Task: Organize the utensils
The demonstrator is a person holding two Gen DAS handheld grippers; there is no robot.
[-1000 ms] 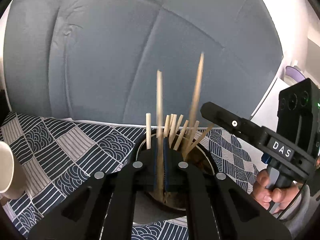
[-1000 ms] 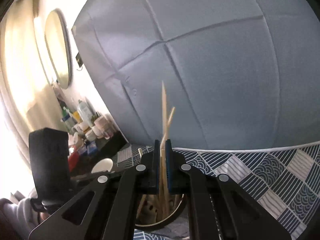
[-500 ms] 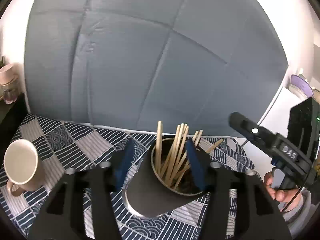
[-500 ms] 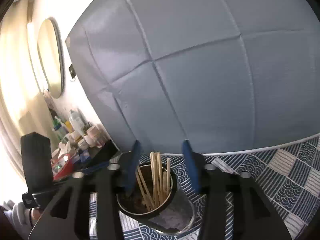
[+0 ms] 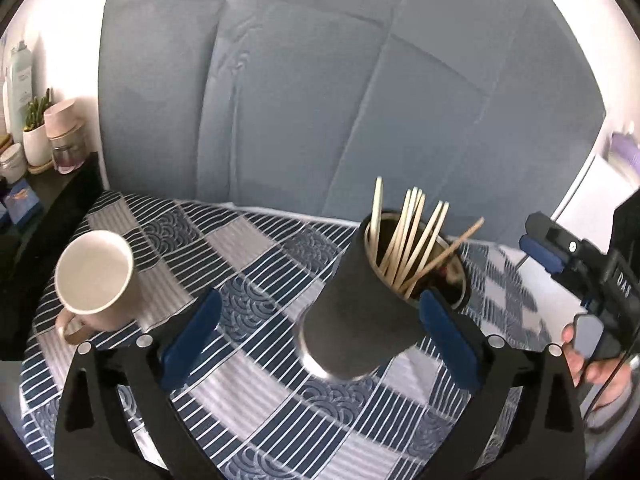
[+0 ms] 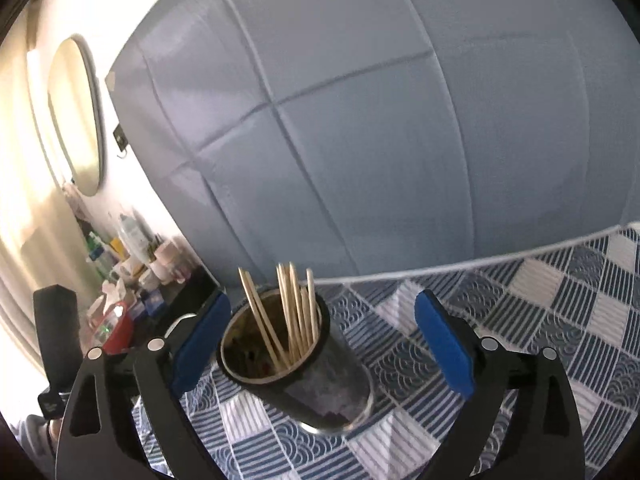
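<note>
Chopsticks (image 5: 404, 240) released — cup (image 5: 360, 308) between opening claws

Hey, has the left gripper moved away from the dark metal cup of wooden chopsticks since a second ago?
Yes. The left gripper has backed off from the dark metal cup; its fingers, then over the rim, are opening short of it.

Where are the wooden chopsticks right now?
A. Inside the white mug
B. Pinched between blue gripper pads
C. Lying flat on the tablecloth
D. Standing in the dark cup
D. The chopsticks stand bunched in the dark cup, their tips fanning out above its rim, while the white mug beside it looks empty.
</note>
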